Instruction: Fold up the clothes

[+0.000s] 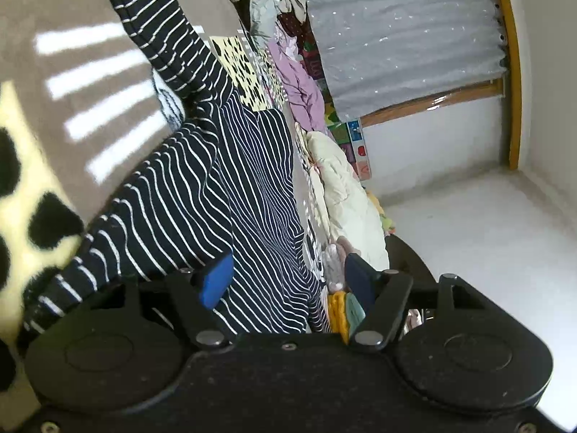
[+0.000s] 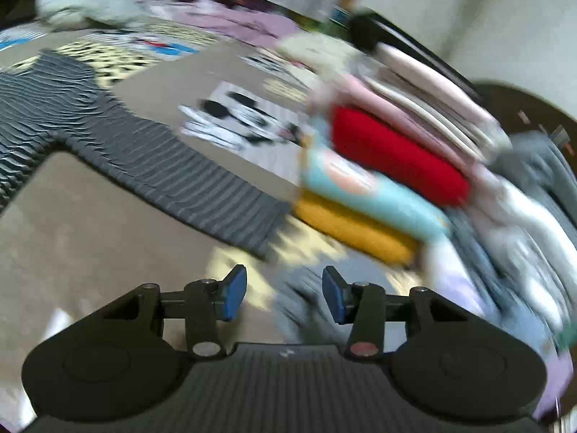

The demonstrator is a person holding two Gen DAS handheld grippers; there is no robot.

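Striped cloth fills the middle of the left wrist view: a black top (image 1: 187,187) with thin white lines lies spread on a brown blanket (image 1: 72,11). The left gripper (image 1: 288,281) has its 2 fingers wide apart, and the top passes between them and under the body of the gripper. The left blue pad (image 1: 215,281) is over the striped cloth, but I cannot tell if it touches. The right pad is dark and stands beside small folded pieces at the edge of the blanket. 1 sleeve (image 1: 158,25) of the top runs up to the upper left corner of this view. Sun stripes (image 1: 93,97) fall on the blanket beside the sleeve. A yellow patch with black spots (image 1: 32,216) shows at the far left. Along the right edge of the blanket lie loose clothes, among them a purple piece (image 1: 303,86) and a pale cream piece (image 1: 346,187). Behind them hangs a grey curtain (image 1: 400,32), and the floor (image 1: 487,231) at the right is light.

The right wrist view is blurred. The right gripper (image 2: 285,296) is also open and grips nothing. Its fingers hang above the blanket. The same top (image 2: 47,97) lies at the left, and 1 sleeve (image 2: 187,187) reaches toward the centre, its cuff near a stack (image 2: 393,166) of folded clothes. In the stack I can tell a yellow piece (image 2: 357,231) at the bottom, a light blue piece (image 2: 371,195) on it, and a red piece (image 2: 393,155) above.
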